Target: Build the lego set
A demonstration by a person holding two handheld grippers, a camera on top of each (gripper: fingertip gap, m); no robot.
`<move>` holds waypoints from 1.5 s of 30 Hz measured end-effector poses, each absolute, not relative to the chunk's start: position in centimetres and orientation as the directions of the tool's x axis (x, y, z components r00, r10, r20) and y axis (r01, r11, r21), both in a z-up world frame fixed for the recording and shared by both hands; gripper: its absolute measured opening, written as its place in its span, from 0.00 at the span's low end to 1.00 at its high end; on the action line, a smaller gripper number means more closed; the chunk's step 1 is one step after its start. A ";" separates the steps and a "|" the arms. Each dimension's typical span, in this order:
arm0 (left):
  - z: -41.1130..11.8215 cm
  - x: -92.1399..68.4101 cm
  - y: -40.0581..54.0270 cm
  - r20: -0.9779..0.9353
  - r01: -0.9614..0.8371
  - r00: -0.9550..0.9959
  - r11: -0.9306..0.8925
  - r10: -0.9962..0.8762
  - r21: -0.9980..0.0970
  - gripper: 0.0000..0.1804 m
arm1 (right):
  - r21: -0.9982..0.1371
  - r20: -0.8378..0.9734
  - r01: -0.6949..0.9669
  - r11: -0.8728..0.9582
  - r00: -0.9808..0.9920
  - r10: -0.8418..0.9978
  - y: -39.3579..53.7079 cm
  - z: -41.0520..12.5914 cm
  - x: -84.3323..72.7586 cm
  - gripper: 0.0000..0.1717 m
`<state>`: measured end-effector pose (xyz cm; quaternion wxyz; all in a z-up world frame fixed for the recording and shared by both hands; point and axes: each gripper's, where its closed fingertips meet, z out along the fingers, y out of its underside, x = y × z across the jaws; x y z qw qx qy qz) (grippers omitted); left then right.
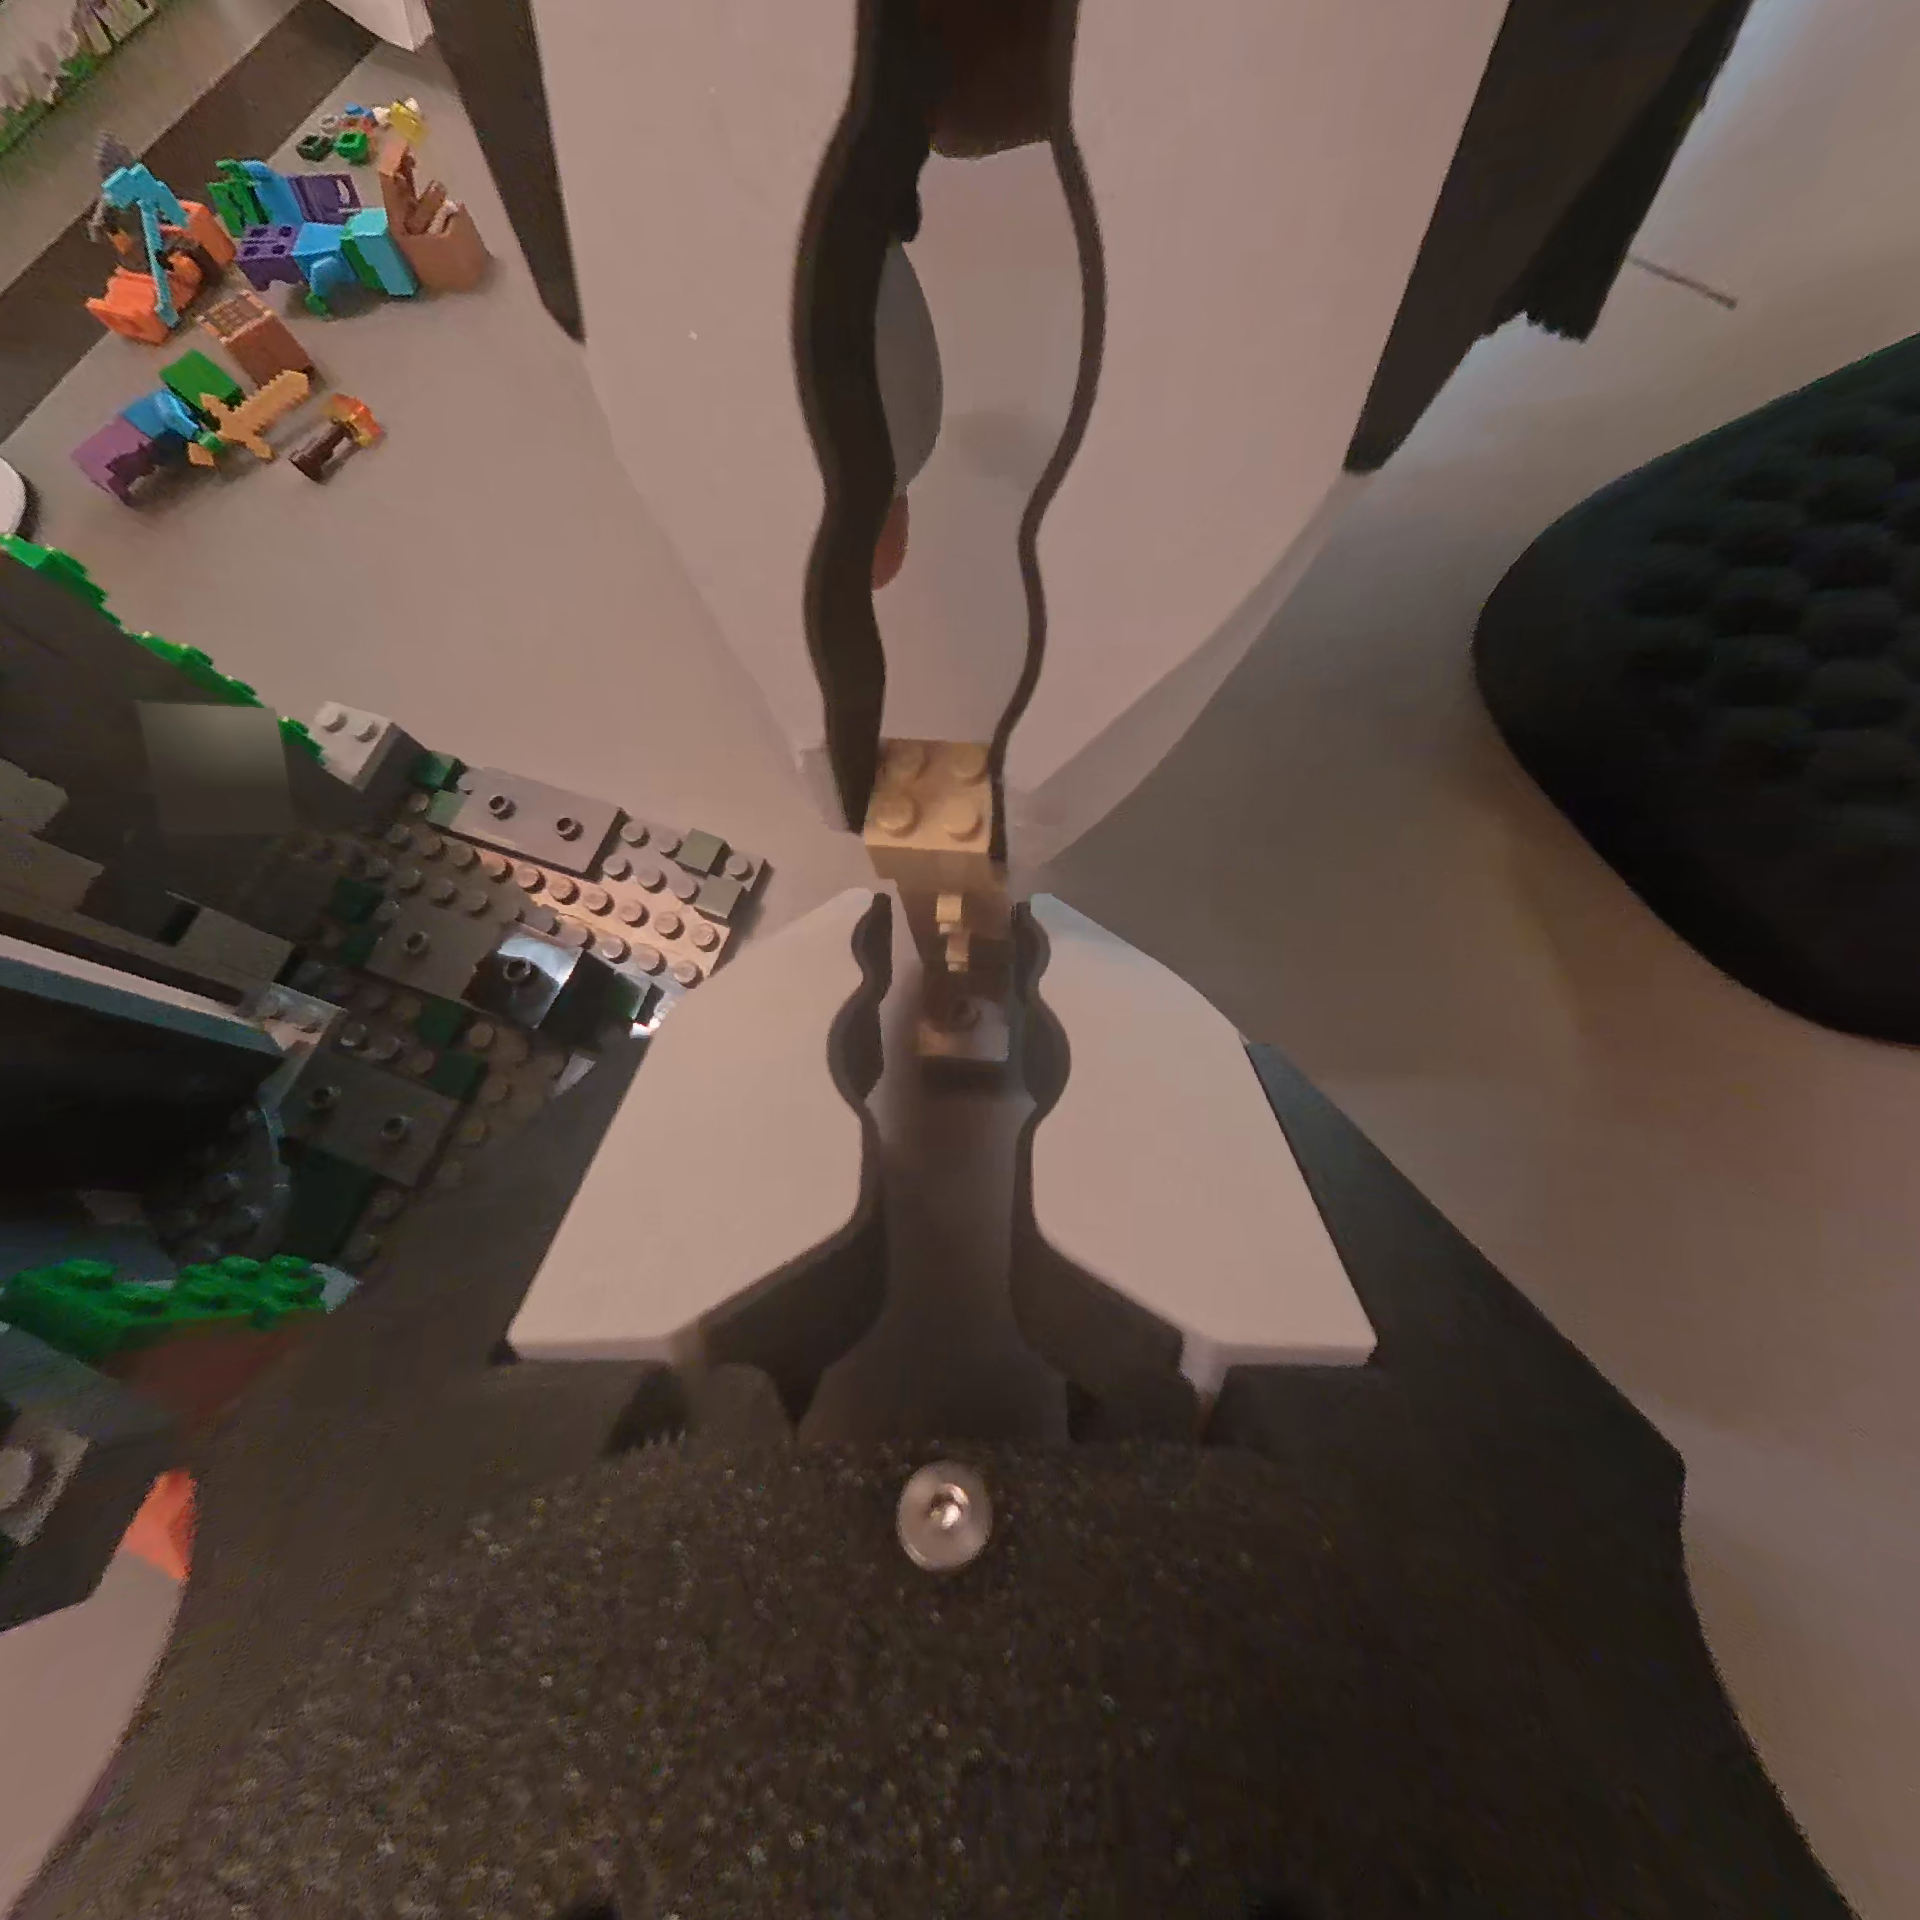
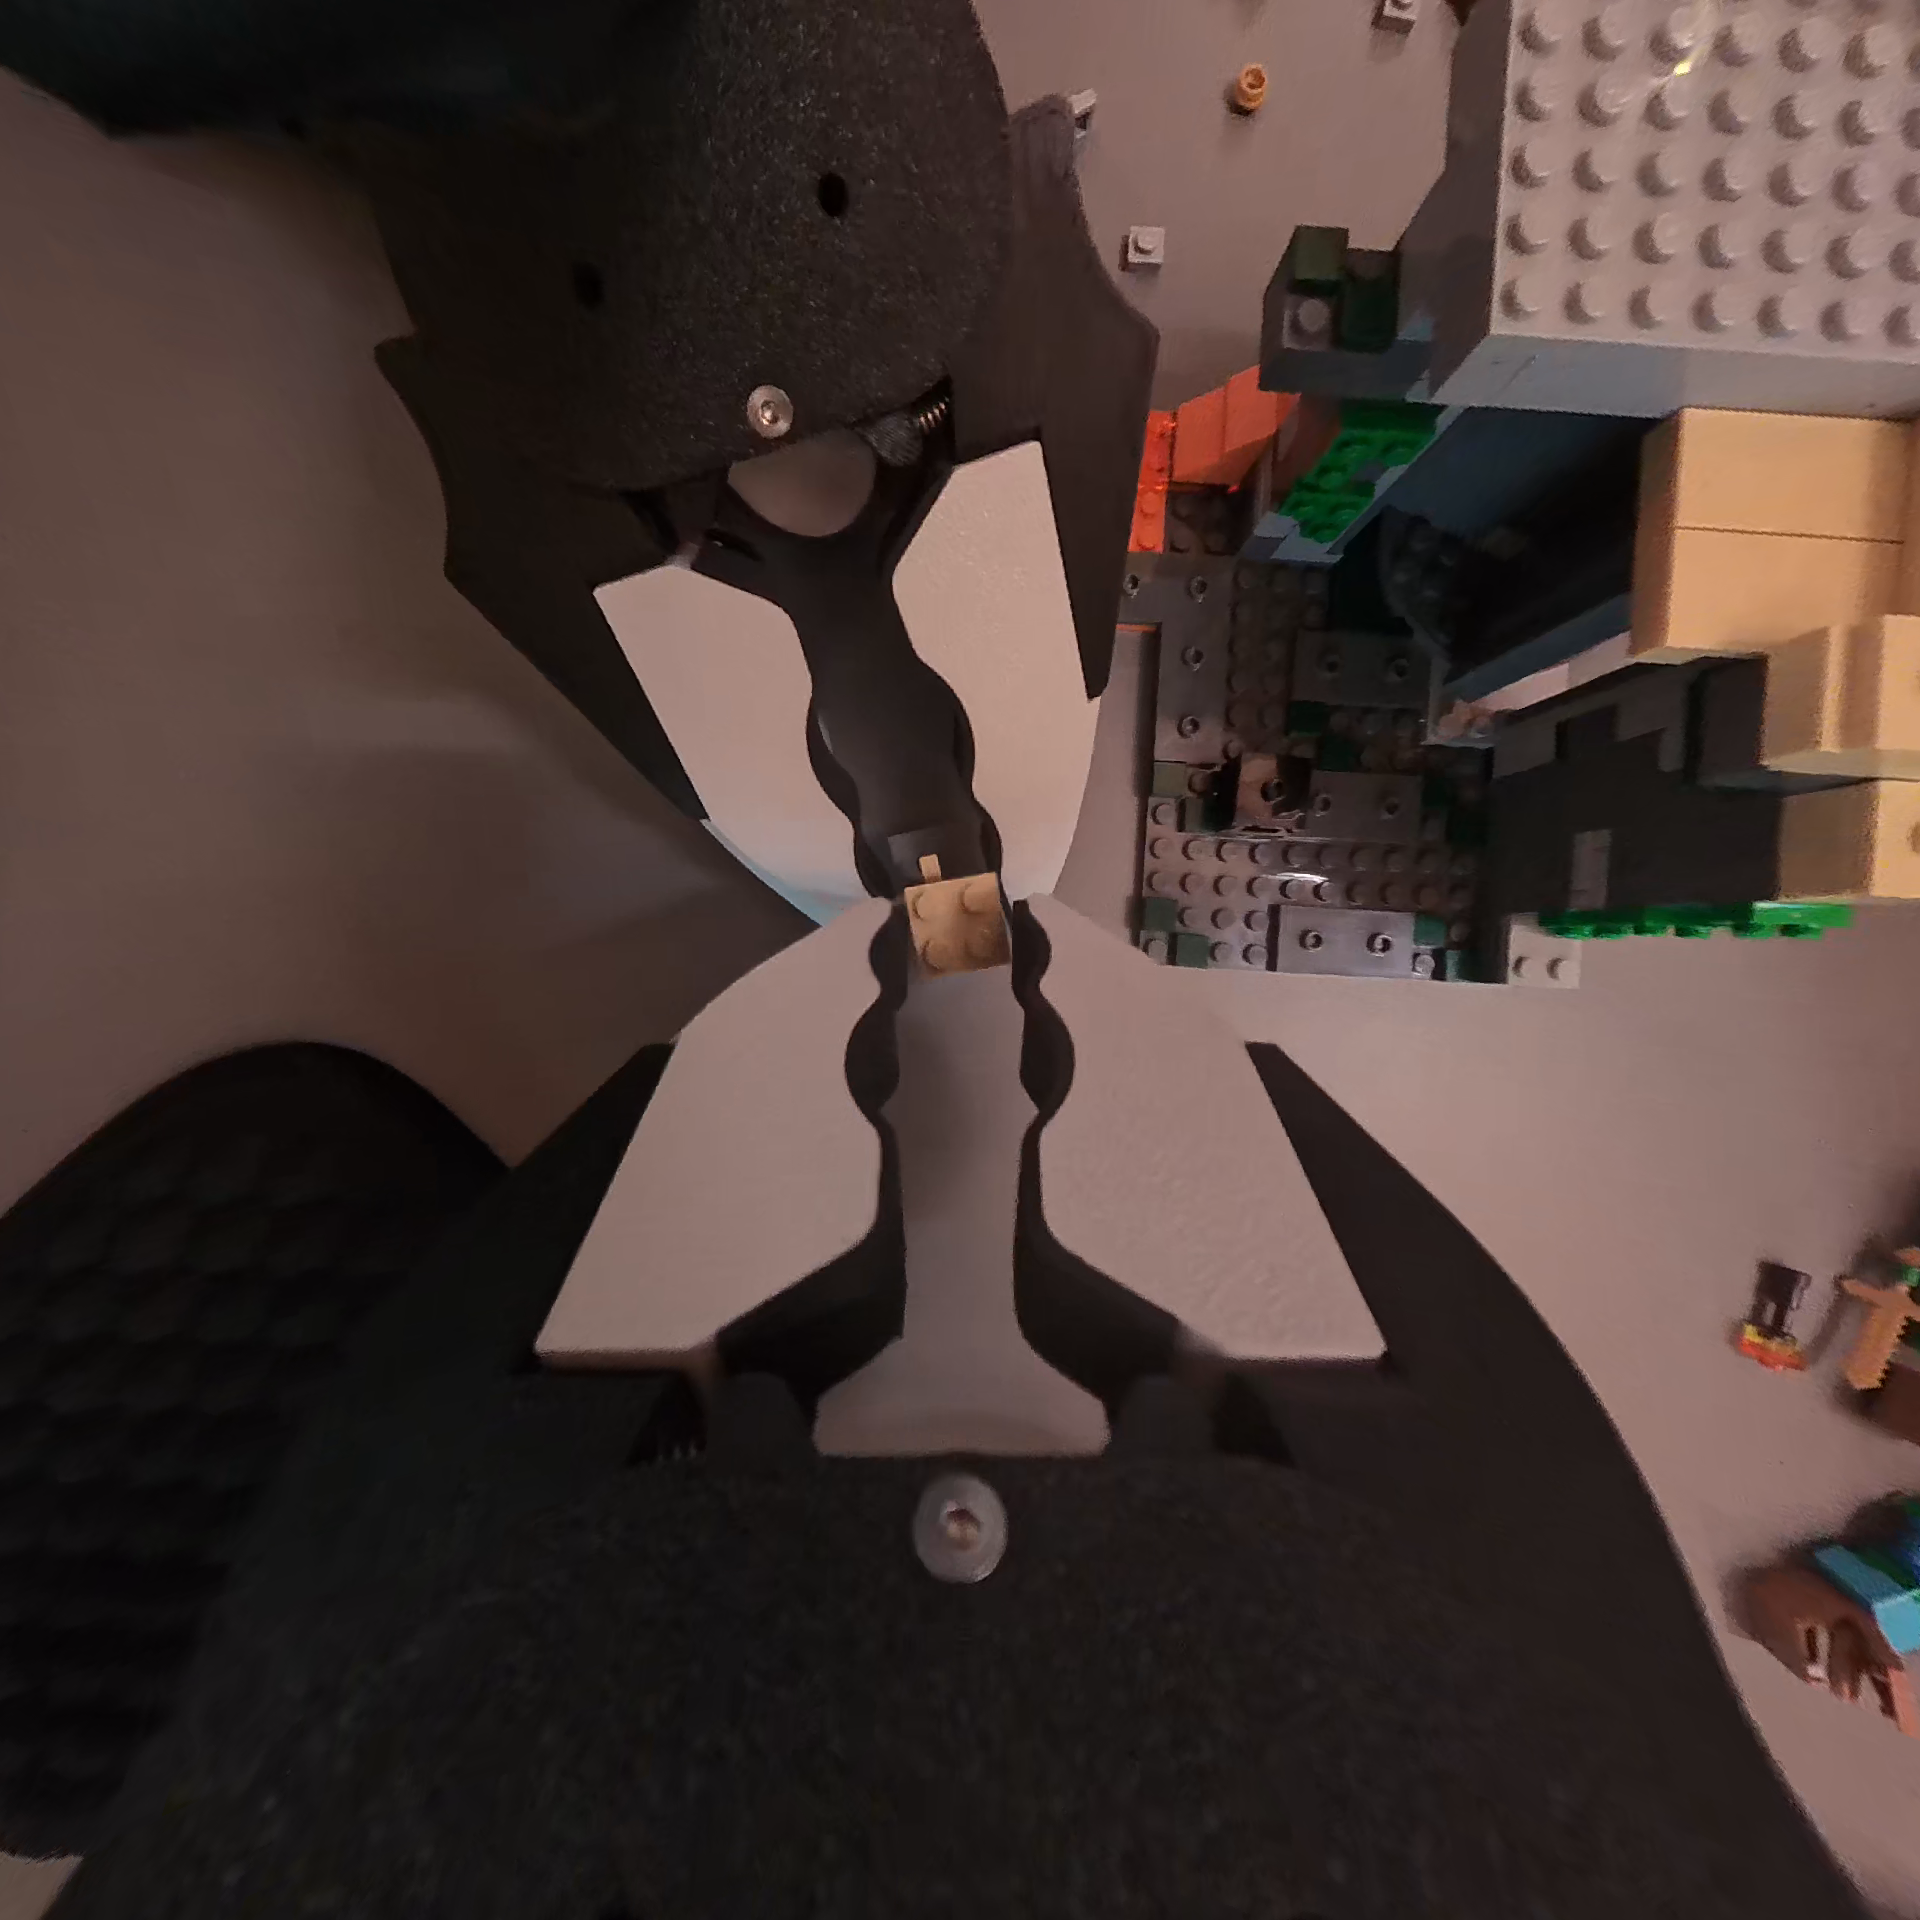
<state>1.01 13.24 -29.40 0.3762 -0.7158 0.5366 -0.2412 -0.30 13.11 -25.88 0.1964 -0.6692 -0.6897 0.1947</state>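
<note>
- Between the two grippers, nose to nose above the pale grey table [image 1: 436,582], hangs a small tan brick figure [image 1: 935,821], clear of the surface.
- Left gripper [image 1: 940,987]: jaws drawn in to a narrow gap, closed around the figure's lower end, where a dark grey piece [image 1: 966,1044] sits between the black wavy fingers [image 1: 1044,1039]; whether both pads press on it cannot be told.
- Right gripper [image 2: 956,940]: jaws narrowed onto the figure's tan studded block [image 2: 956,935], fingers [image 2: 878,997] hard against its two sides, the studs facing the camera.
- Long axis: the figure runs straight from one gripper to the other, lower end towards the left, block head towards the right, in line with both pairs of fingers.
- Neither hand is nearer; each has an end, and the figure is the only link between them.
- Beside them, on the left gripper's left, stands the large grey and green brick build [image 1: 343,987], its studded plates near the fingertips but not touching.
- On the other side lies a black cushion [image 1: 1714,675] with a honeycomb surface.
- Farther off, loose coloured brick figures [image 1: 260,260] and small bits are scattered on the table, well apart from both grippers.
</note>
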 end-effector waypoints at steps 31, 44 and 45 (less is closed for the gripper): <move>-29.5 1.0 11.9 -0.037 -0.604 0.184 -0.083 -0.982 -0.793 0.10 | -0.505 -0.015 0.853 0.134 -0.164 0.986 11.7 -26.4 -0.2 0.10; -27.7 0.4 10.9 -0.017 -0.598 0.138 -0.070 -0.990 -0.798 0.09 | -0.620 0.220 0.742 0.254 -0.146 0.964 11.0 -22.9 -0.7 0.28; -27.1 0.1 10.5 -0.007 -0.598 0.120 -0.067 -0.993 -0.798 0.09 | -0.619 0.287 0.726 0.299 -0.145 0.947 10.6 -22.6 -0.7 0.29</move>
